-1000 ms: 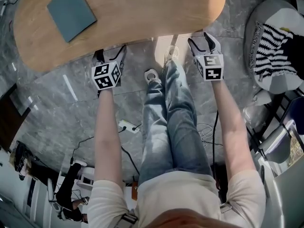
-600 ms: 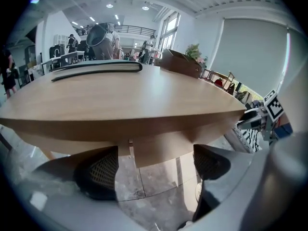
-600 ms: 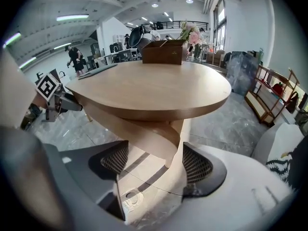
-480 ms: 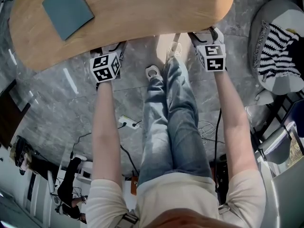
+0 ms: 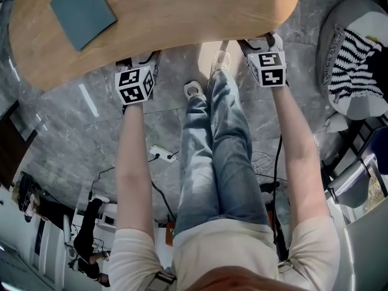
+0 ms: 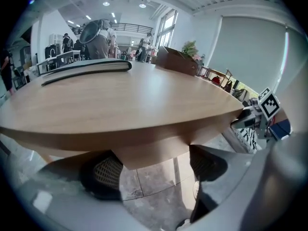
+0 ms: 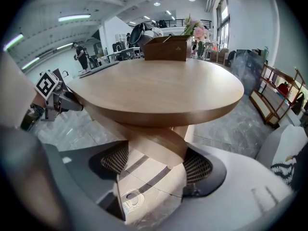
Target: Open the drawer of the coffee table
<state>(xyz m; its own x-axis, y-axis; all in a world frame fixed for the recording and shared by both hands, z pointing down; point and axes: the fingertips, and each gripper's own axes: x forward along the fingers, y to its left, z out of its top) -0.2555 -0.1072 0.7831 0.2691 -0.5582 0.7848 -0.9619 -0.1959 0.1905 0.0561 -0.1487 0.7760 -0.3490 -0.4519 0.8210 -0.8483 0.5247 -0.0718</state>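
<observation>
The oval wooden coffee table [image 5: 182, 11] fills the top of the head view, with a teal book [image 5: 82, 11] lying on it. A pale wooden box [image 5: 212, 48] shows under its near edge. My left gripper [image 5: 138, 65] reaches under that edge on the left. In the left gripper view its jaws are closing around a block of that wood [image 6: 154, 150], and the pads [image 6: 107, 172] are not seen pressing on it. My right gripper [image 5: 259, 44] is tucked under the edge on the right. It stands open [image 7: 156, 165] astride the curved wooden base [image 7: 154, 146].
The person's legs [image 5: 218, 132] and shoes stand between the two grippers on the grey marble floor. A power strip [image 5: 159, 158] with cables lies at the left. A seat with a striped cushion [image 5: 354, 59] stands at the right. A wooden box with flowers [image 7: 168, 47] sits on the table's far side.
Both grippers have slid a little further under the table's near edge. The right one has sunk, and its spread fingers are now mostly hidden by the top.
</observation>
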